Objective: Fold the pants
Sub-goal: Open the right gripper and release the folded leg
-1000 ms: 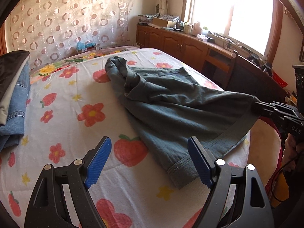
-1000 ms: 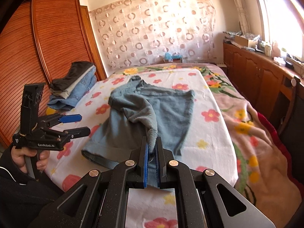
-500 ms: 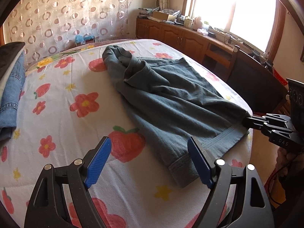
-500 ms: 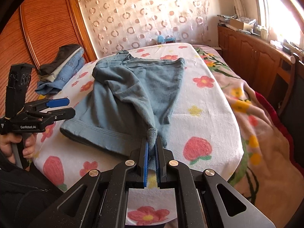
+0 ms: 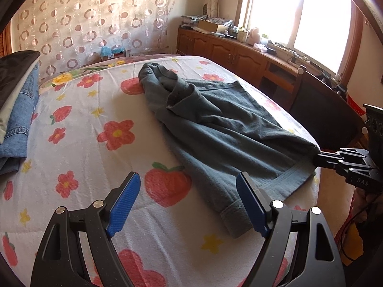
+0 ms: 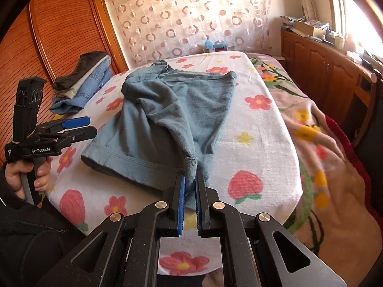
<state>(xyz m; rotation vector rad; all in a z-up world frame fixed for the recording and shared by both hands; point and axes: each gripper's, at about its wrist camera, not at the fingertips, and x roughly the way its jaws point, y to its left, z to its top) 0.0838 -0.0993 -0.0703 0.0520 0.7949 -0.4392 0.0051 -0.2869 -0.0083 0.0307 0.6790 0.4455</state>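
Dragged nearer the bed edge, pants hang from the clamped right claw; left claw gapes wide.

Both wrist cams share bed.

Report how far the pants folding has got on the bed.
Done: a stack of folded clothes sits at the far side of the bed. In hand: the right gripper is shut on a hem corner of the grey-blue pants, which lie rumpled, one leg draped across the other. Left: the left gripper is open above the sheet beside the other hem, holding nothing; no neat fold shows yet.
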